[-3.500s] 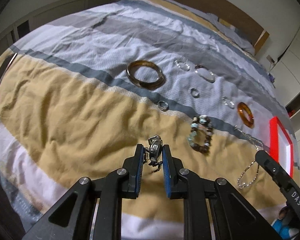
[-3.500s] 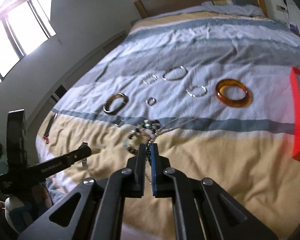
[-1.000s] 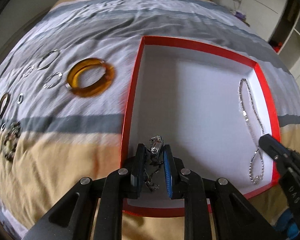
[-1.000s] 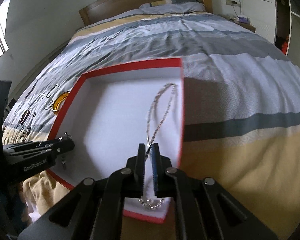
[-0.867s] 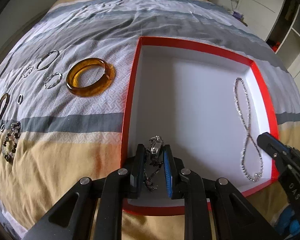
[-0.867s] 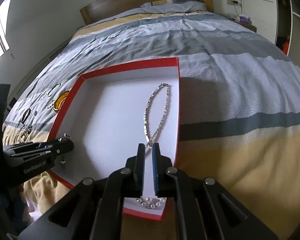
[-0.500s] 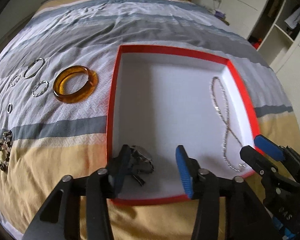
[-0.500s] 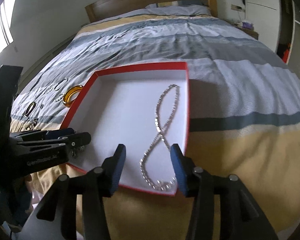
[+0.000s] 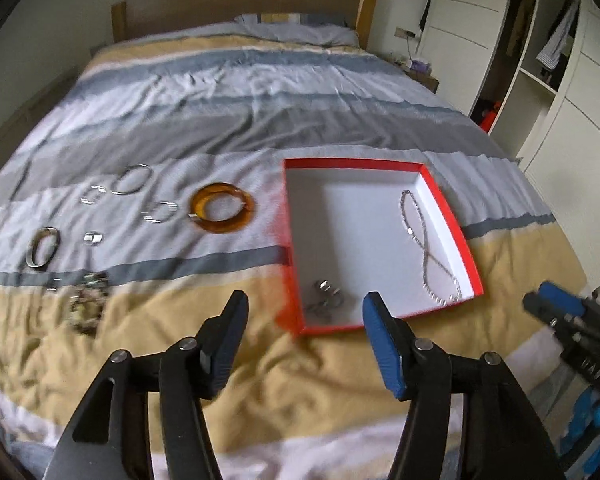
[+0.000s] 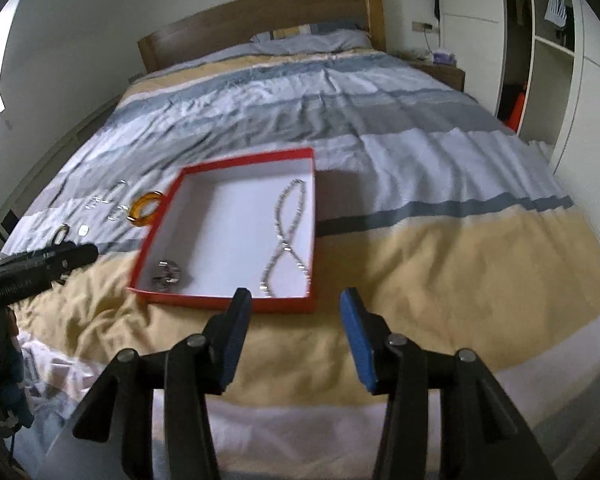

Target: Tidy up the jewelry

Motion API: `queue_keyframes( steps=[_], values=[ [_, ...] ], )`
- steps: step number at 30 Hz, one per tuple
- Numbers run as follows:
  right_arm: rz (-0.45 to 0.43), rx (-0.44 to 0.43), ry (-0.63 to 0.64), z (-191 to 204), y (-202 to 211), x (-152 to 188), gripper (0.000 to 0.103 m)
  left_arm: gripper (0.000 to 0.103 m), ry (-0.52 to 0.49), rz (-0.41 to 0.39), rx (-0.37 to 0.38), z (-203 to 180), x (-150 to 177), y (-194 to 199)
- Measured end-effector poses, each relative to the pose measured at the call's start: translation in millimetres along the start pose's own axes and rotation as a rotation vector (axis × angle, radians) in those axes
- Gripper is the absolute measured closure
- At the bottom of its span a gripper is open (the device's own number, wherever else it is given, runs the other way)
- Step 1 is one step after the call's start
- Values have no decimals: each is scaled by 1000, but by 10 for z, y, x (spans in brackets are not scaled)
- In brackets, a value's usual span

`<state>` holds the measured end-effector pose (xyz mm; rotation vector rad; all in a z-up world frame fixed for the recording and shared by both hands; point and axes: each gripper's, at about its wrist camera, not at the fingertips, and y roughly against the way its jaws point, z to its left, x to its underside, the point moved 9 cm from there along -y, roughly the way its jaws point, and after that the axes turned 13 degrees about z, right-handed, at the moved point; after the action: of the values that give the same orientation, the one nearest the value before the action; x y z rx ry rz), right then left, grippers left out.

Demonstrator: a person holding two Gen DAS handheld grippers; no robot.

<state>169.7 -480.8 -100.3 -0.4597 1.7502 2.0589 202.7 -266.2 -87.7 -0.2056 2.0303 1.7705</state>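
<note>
A red box with a white inside lies on the striped bed; it also shows in the right wrist view. In it lie a silver chain necklace and a small silver watch-like piece. My left gripper is open and empty, held above the bed in front of the box. My right gripper is open and empty, just short of the box's near edge. Left of the box lie an amber bangle, several silver rings, a metal bangle and a beaded bracelet.
The bed's wooden headboard is at the far end. White wardrobes stand at the right. A bedside table is by the headboard. The right gripper shows at the right edge of the left wrist view.
Both grippers opened, leaving the silver piece and the necklace in the box, then pulled back and up from the box.
</note>
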Motion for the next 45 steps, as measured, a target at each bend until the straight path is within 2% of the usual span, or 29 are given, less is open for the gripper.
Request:
queue_keyframes(
  steps=[7, 10, 15, 22, 28, 33, 45],
  values=[
    [-53, -27, 46, 660, 445, 133, 58, 27, 19, -84, -90, 523, 380, 626],
    [-74, -46, 78, 994, 614, 213, 58, 26, 43, -115, -125, 781, 526, 863],
    [-98, -86, 100, 1501, 831, 363, 58, 25, 101, -154, -140, 1162, 750, 1170],
    [-101, -107, 127, 1949, 971, 571, 58, 24, 165, -208, -149, 1555, 1058, 1488],
    [-103, -118, 144, 2214, 1038, 687, 58, 23, 171, -261, -160, 1688, 1190, 1692],
    [-102, -120, 167, 2391, 1067, 760, 58, 16, 202, -287, -163, 1824, 1266, 1796],
    [-99, -117, 171, 2431, 1065, 814, 58, 15, 198, -287, -182, 1883, 1314, 1798]
  ],
)
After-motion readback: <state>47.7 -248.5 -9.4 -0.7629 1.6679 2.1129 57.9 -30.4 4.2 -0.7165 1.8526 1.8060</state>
